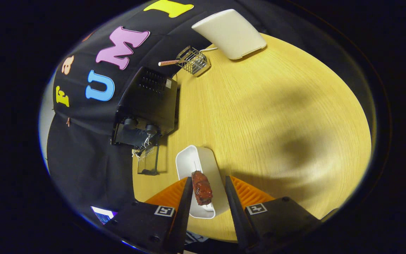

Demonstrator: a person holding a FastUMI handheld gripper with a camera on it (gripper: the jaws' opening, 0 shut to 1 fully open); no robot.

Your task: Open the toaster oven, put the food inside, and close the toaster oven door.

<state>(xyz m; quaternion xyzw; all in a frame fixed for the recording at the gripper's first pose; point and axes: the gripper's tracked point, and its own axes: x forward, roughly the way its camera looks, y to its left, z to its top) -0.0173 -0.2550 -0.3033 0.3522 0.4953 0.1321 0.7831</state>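
Black toaster oven (149,102) sits left of centre on the round wooden table (266,116), glass door (148,159) dropped open. We see our gripper (208,192) spread apart around a reddish-brown meat piece (201,187) in the white oblong dish (203,165), lower centre, touching only the left finger.

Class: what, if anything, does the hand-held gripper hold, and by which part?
Nothing. The hand-held gripper is open, its fingers either side of the reddish-brown meat piece over the white rectangular tray.

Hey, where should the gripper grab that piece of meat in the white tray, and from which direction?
Grip the meat across its narrow sides, coming down from above. It lies lengthwise in the white tray, in line with the fingers, so its long flanks face them. The gripper is open with the meat between its fingers, nearer one finger; centre it before closing, I'd judge.
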